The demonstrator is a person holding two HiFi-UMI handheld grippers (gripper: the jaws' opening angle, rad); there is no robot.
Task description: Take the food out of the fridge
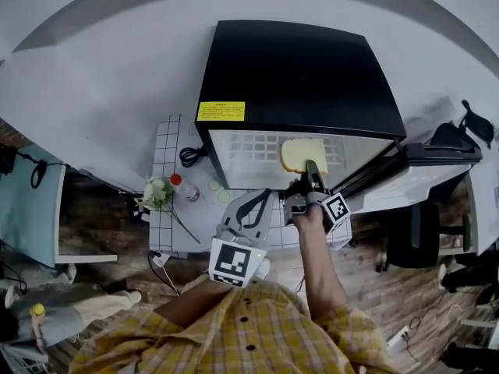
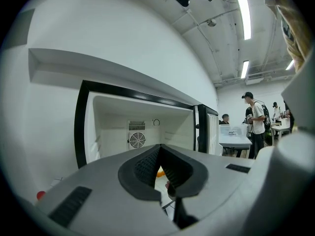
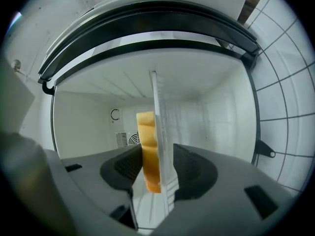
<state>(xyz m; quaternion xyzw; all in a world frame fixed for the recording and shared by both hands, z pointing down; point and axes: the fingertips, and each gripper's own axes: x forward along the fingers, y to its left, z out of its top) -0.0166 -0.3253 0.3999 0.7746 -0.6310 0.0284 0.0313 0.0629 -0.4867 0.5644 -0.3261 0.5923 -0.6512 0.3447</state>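
The step in hand is the grasp on the food. The fridge stands open, and a slice of bread lies on the wire shelf inside it, straight ahead of the right tongs and already between their jaws. These tongs point level into the fridge, rolled so that one jaw sits over the bread and the other on the far side of the shelf. The jaws stand wide apart. Neither pad presses on the slice, so nothing is held yet.

The left tongs hang back, outside the fridge and just beside the right pair. Their jaws are together at the tips, with nothing in them.

The next move, as I judge it, calls for closing the right tongs gently on the slice alone. As they sit now, the shelf's front edge seems to lie inside the jaws too, so a shift to clear it looks needed first. The bread is soft and would crush under a hard squeeze. Then it can be drawn straight back, out towards the person.
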